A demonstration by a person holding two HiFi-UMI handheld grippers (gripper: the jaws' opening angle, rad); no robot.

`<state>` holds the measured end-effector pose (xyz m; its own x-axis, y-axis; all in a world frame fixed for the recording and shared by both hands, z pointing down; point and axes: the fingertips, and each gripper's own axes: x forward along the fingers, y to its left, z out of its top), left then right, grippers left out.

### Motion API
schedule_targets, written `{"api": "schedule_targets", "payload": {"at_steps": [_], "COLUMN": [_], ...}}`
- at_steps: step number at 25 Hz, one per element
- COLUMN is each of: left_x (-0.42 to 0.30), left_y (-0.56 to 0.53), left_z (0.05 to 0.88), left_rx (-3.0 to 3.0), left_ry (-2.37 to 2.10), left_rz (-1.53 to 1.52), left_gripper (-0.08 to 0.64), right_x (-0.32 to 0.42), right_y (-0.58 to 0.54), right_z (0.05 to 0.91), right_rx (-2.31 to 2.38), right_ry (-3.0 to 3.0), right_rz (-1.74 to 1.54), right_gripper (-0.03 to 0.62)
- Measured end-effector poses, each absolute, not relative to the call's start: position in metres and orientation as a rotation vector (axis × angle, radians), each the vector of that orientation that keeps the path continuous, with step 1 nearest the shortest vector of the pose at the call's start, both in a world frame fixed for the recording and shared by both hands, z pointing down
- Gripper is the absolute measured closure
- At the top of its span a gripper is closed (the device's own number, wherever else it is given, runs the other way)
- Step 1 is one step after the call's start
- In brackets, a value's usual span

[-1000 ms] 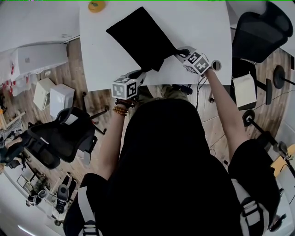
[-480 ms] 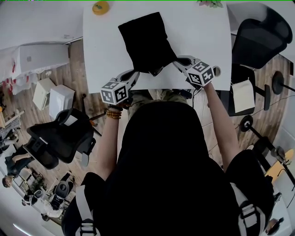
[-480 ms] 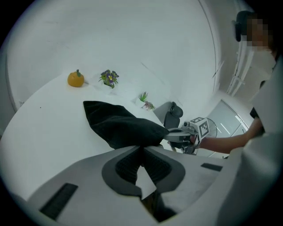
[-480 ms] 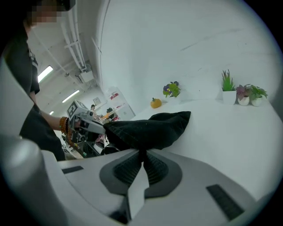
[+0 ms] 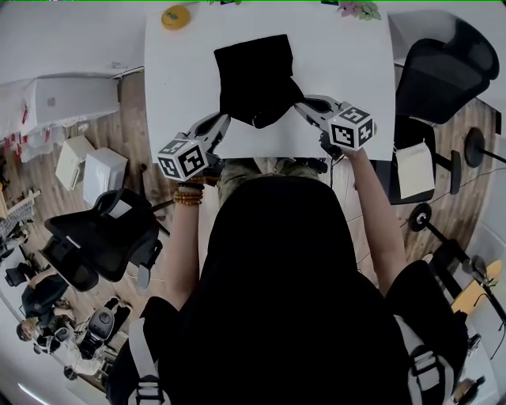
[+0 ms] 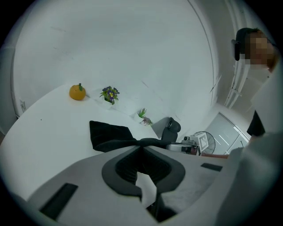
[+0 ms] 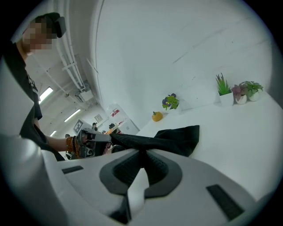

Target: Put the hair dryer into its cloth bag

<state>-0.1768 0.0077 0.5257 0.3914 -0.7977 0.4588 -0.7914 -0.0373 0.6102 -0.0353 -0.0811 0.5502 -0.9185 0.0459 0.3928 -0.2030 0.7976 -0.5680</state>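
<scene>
The black cloth bag point(image 5: 253, 79) lies on the white table point(image 5: 348, 63), its near edge raised off the top. My left gripper point(image 5: 224, 119) is shut on that edge's left corner and my right gripper point(image 5: 299, 103) on its right corner. In the left gripper view the bag point(image 6: 110, 134) stretches from my shut left gripper point(image 6: 141, 142) across to the right gripper point(image 6: 190, 145). The right gripper view shows the bag point(image 7: 177, 137) pinched in the right gripper point(image 7: 142, 150), with the left gripper point(image 7: 93, 139) beyond. No hair dryer shows in any view.
An orange pumpkin-like ornament point(image 5: 175, 16) and small potted plants point(image 5: 360, 9) stand along the table's far edge. A black office chair point(image 5: 443, 63) is at the table's right, another chair point(image 5: 103, 237) on the floor at the left.
Both grippers have risen with the bag's near edge. The bag has swung from a diagonal lie to nearly square with the table, and its near end has lifted.
</scene>
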Motion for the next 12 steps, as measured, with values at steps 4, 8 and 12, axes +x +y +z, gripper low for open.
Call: {"api": "schedule_targets", "payload": {"at_steps": [4, 8, 12], "left_x": [-0.180, -0.183, -0.185], "left_y": [0.001, -0.004, -0.011], "left_z": [0.521, 0.517, 0.507], "left_rx": [1.809, 1.815, 1.825], "left_ry": [-1.388, -1.391, -1.403], "left_rz": [-0.022, -0.041, -0.074], "left_gripper": [0.526, 0.526, 0.526], "right_x": [-0.036, -0.037, -0.039], "right_y": [-0.087, -0.095, -0.104], "right_z": [0.531, 0.511, 0.497], "right_rx": [0.126, 0.141, 0.152], "right_ry": [-2.635, -2.682, -2.710], "right_rz": [0.914, 0.949, 0.956], "right_gripper": [0.555, 0.554, 0.554]}}
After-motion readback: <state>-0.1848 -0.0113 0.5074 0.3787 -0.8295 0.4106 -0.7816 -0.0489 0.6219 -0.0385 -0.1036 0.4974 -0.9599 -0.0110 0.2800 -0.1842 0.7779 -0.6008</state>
